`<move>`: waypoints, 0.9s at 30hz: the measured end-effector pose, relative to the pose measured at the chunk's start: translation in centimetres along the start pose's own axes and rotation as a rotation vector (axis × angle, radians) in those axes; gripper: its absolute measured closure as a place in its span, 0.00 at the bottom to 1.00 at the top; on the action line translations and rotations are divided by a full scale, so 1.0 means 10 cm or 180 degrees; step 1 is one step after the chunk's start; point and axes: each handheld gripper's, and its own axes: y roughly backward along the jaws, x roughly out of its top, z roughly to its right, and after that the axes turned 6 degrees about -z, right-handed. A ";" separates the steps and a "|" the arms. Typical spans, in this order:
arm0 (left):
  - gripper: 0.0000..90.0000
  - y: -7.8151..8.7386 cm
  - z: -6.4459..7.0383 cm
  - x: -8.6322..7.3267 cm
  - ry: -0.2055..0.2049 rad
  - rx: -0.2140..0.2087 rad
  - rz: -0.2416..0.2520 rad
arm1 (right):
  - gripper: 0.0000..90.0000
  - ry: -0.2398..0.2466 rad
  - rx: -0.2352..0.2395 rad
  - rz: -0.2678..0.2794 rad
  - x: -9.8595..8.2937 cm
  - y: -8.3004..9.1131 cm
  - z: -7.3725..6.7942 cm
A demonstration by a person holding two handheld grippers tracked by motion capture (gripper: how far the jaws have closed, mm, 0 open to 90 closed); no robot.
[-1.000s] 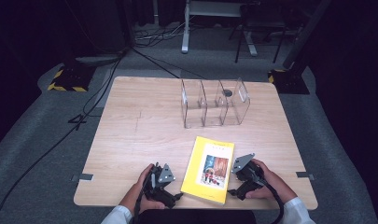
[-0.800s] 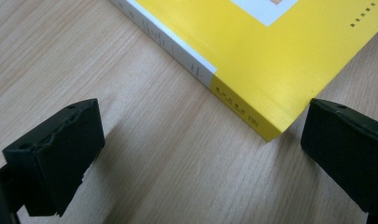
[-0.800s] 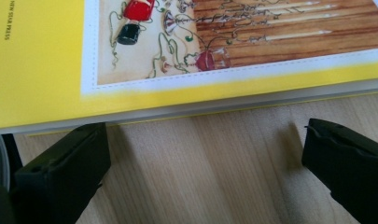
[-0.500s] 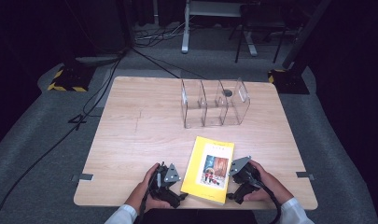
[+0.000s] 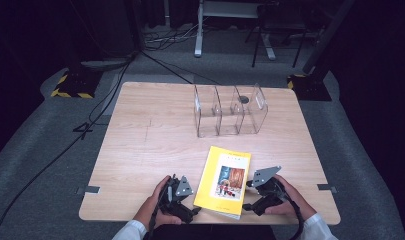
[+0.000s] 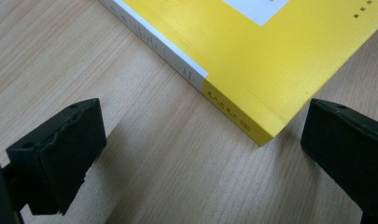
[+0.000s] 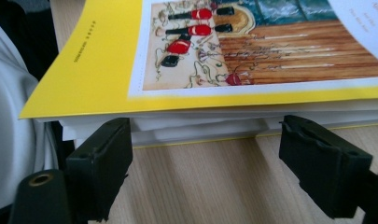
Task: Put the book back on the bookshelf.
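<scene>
A yellow book point(image 5: 225, 180) with a picture on its cover lies flat near the table's front edge. My left gripper point(image 5: 194, 207) sits at its near left corner, open. In the left gripper view the spine corner of the book point(image 6: 252, 51) lies between the wide-apart jaws of that gripper point(image 6: 203, 144), untouched. My right gripper point(image 5: 247, 196) faces the book's right edge, open. In the right gripper view the page edge of the book point(image 7: 252, 51) runs just beyond the spread jaws of that gripper point(image 7: 219, 163).
A clear plastic organizer point(image 5: 230, 110) with three upright compartments stands at the back centre of the wooden table point(image 5: 150, 145). A small dark round spot point(image 5: 244, 99) shows behind it. Cables and stands lie on the floor beyond the table.
Both grippers have edged a little inward toward the book, the left one moving right, the right one moving left. The book has not moved.
</scene>
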 end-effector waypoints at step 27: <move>0.18 -0.09 0.65 0.40 -0.0222 -0.0083 0.0285 | 0.22 -0.0044 0.0199 0.0711 0.21 0.17 -0.17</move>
